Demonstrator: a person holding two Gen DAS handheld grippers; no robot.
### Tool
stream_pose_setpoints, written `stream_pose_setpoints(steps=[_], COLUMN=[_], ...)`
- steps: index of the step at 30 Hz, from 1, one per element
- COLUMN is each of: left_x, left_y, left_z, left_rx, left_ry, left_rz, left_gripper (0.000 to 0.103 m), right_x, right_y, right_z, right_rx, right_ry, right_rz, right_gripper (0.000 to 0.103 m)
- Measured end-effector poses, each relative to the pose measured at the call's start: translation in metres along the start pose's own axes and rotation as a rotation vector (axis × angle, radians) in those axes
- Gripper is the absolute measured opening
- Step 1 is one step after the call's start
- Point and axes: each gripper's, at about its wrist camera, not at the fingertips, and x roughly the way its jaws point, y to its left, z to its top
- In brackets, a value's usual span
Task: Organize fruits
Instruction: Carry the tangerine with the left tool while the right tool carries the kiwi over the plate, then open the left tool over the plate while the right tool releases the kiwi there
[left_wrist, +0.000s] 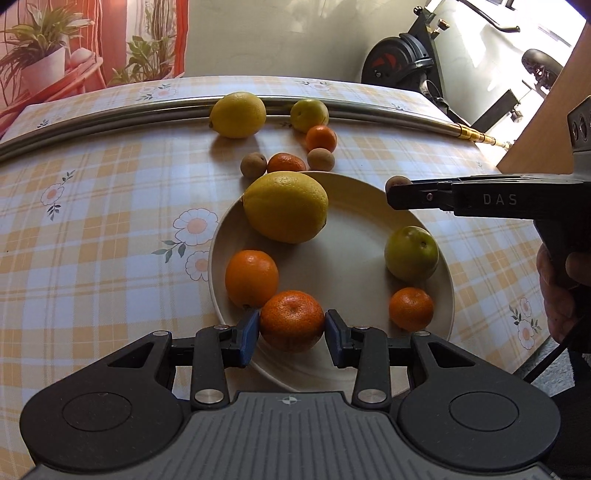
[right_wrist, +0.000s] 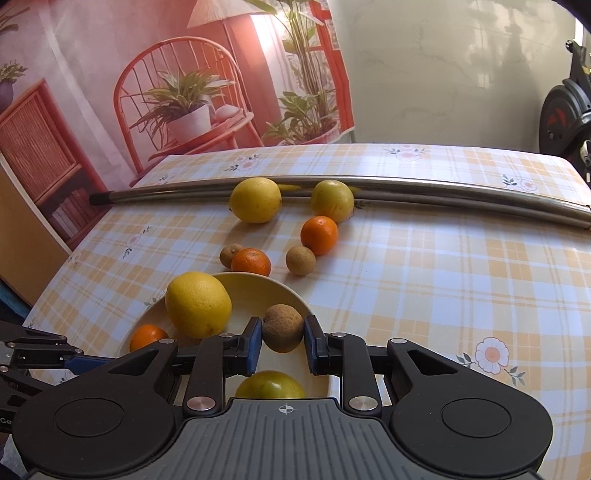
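My left gripper (left_wrist: 291, 326) clamps a mandarin (left_wrist: 291, 319) over the cream plate's (left_wrist: 373, 192) near rim; its pebbled skin is soft, so I grip its widest part lightly. My right gripper (right_wrist: 283, 341) pinches 1 small brown fruit (right_wrist: 283, 328), light, dry-shelled, round. Beyond, 2 smooth lemons (left_wrist: 238, 114) sit against a steel tube (left_wrist: 110, 110).

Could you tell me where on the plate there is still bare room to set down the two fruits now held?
The plate is bare in its middle, between the lemon and green fruit. Its left rim is crowded by the orange, beside the mandarin in the left claw.
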Motion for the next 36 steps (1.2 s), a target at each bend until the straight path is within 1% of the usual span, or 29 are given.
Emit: stream_pose_setpoints(steps=[5, 10, 15, 19, 24, 32, 36], left_x=[0.004, 0.004, 0.007, 0.006, 0.003, -0.003, -0.007], left_y=[0.0, -0.003, -0.007, -0.005, -0.004, 0.001, 0.002], left_z=[0.002, 0.005, 0.005, 0.004, 0.003, 0.005, 0.007], left_rx=[0.021, 0.07, 0.094, 0.082, 0.068, 0.02, 0.013], left_ry=[-0.014, -0.038, -0.044, -0.041, -0.039, -0.049, -0.058], left_rz=[0.033, 0.073, 0.091, 0.082, 0.073, 0.053, 0.053], left_gripper=[0.041, 0.041, 0.041, 0.042, 0.042, 0.042, 0.042], right_x=[0.002, 0.006, 0.019, 0.034, 0.049, 0.058, 0.055], right_y=[0.002, 0.003, 0.008, 0.018, 0.022, 0.016, 0.015], right_z=[0.0, 0.001, 0.005, 0.01, 0.013, 0.013, 0.014], right_rx=[-0.009, -0.019, -0.066, -0.133, -0.158, -0.114, -0.095], right_ry=[0.006, 0.019, 0.042, 0.074, 0.1, 0.11, 0.096], right_rz=[0.002, 0.004, 0.017, 0.006, 0.003, 0.026, 0.055], right_gripper=[0.022, 0.022, 0.022, 0.022, 0.022, 0.023, 0.028])
